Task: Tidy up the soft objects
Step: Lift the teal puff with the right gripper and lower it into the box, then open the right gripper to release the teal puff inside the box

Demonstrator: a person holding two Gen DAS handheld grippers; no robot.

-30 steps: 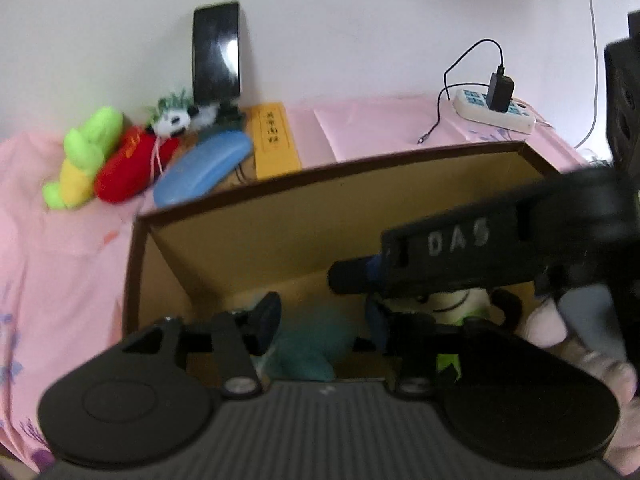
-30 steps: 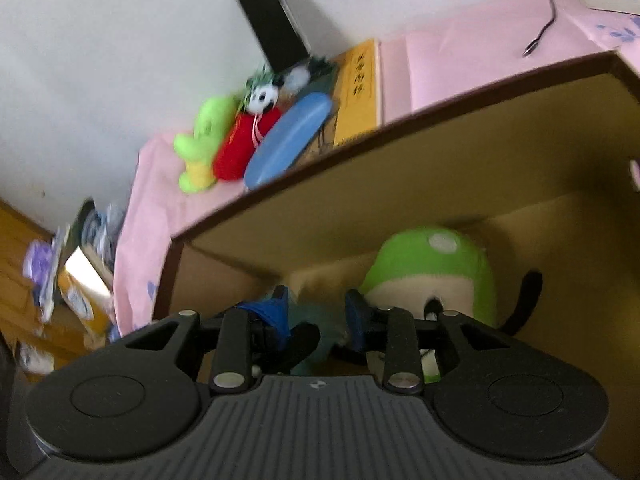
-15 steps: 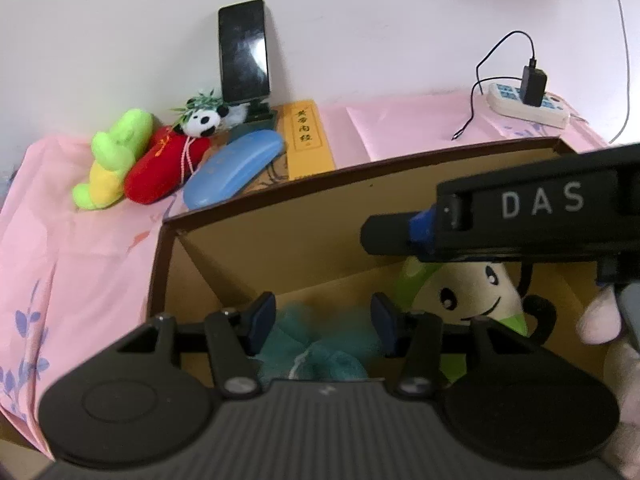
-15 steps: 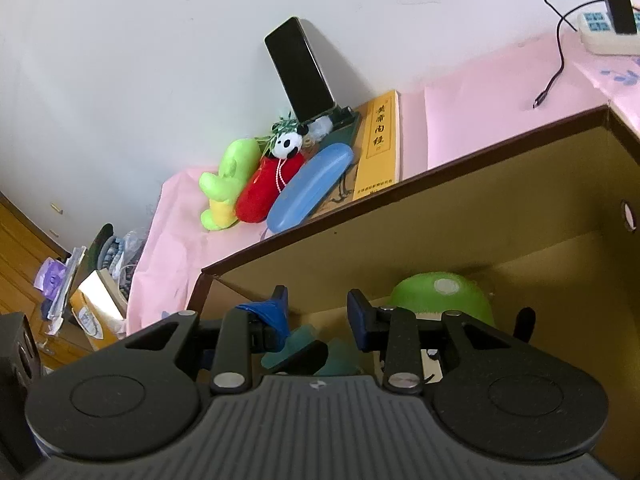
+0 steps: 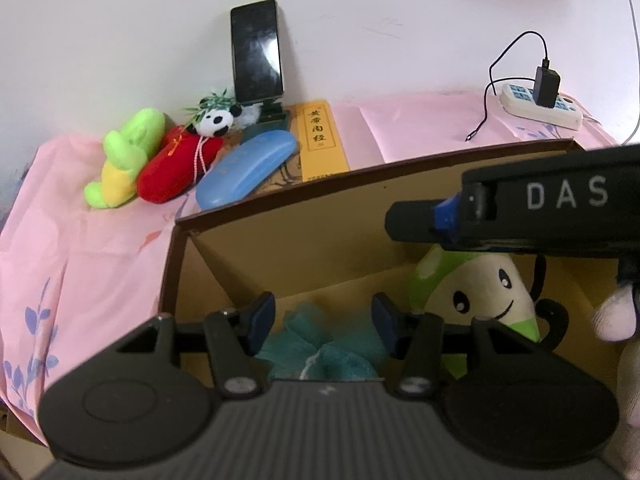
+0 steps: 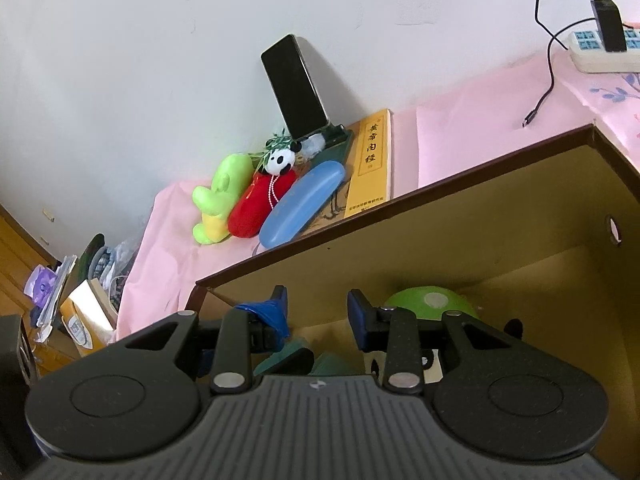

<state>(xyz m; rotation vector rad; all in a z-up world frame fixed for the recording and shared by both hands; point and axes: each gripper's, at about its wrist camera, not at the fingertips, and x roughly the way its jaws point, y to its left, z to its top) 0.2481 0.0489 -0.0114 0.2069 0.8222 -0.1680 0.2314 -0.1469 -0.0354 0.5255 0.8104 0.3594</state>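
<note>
An open cardboard box (image 5: 360, 178) holds a teal mesh pouf (image 5: 320, 348), a green-capped plush with a smiling face (image 5: 476, 292) and a pink plush (image 5: 616, 316). My left gripper (image 5: 324, 314) is open just above the pouf, its pads clear of it. My right gripper (image 5: 416, 222) reaches in from the right over the green plush; in its own view the right gripper (image 6: 318, 308) stands open with nothing between its fingers, above the green plush cap (image 6: 428, 304). Outside the box, near the wall, lie a green-yellow plush (image 5: 124, 160), a red plush (image 5: 176, 168) and a small panda (image 5: 216, 120).
A blue glasses case (image 5: 248, 166), a yellow book (image 5: 320, 140) and a phone on a stand (image 5: 256, 52) sit behind the box on the pink cloth (image 5: 80, 248). A power strip with charger (image 5: 540, 100) lies at the back right. Cluttered bags (image 6: 72, 292) stand beside the table on the left.
Both views have tilted upward, showing more wall. The right gripper has lifted off the green plush and drawn back to the right. The left fingers stand slightly wider and higher over the pouf.
</note>
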